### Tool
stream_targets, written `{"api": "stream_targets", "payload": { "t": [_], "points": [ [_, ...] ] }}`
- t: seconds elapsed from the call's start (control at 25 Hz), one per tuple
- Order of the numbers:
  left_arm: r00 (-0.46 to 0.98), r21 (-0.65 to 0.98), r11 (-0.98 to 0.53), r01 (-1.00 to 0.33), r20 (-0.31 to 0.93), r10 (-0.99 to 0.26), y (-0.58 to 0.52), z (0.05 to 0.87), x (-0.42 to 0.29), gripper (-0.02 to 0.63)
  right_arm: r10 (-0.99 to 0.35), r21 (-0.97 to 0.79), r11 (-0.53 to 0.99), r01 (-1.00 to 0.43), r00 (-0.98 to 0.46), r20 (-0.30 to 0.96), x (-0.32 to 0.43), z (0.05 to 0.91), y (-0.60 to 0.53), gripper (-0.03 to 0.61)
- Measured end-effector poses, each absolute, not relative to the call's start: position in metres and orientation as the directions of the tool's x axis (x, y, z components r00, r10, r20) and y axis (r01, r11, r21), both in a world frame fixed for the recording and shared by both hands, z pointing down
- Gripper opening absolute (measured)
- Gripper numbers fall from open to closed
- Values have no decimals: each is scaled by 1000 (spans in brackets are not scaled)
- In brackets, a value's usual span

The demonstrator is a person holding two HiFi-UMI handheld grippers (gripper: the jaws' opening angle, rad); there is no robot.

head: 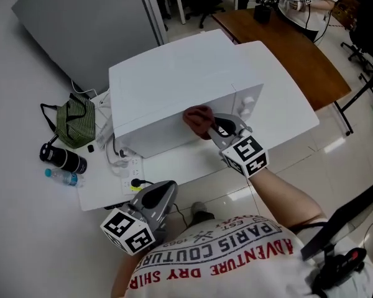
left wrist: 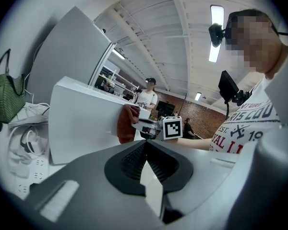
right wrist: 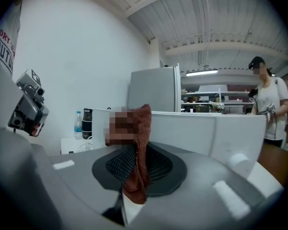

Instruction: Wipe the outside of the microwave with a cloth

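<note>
A white microwave (head: 174,82) stands on a low white table (head: 174,166). My right gripper (head: 210,126) is shut on a reddish-brown cloth (head: 198,118) and holds it against the microwave's front face near the top edge. In the right gripper view the cloth (right wrist: 140,143) is pinched between the jaws, in front of the microwave (right wrist: 206,128). My left gripper (head: 165,194) hangs below the table's front edge, jaws shut and empty. The left gripper view shows the microwave (left wrist: 81,123) and the cloth (left wrist: 127,123) from the side.
A green striped bag (head: 74,121), a black flask (head: 63,158) and a water bottle (head: 62,177) lie on the floor at the left. A power strip and cables (head: 127,166) sit on the table's left part. A brown desk (head: 286,48) and another person stand behind.
</note>
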State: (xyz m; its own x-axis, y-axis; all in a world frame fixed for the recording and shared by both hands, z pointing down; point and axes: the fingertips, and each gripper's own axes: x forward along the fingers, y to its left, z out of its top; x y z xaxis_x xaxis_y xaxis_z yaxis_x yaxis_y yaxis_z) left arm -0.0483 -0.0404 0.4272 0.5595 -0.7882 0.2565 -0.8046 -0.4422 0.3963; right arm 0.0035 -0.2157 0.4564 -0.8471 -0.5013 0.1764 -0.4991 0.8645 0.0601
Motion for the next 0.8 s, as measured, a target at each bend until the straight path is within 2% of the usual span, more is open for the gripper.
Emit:
{"api": "stream_targets", "payload": {
  "t": [0.4, 0.8],
  "points": [
    [627, 391, -512, -765, 272, -730, -55, 427, -20, 6, -666, 39, 740, -671, -724, 182, 87, 461, -260, 46],
    [627, 399, -507, -764, 272, -730, -49, 426, -21, 6, -626, 50, 777, -628, -761, 170, 80, 460, -235, 46]
  ]
}}
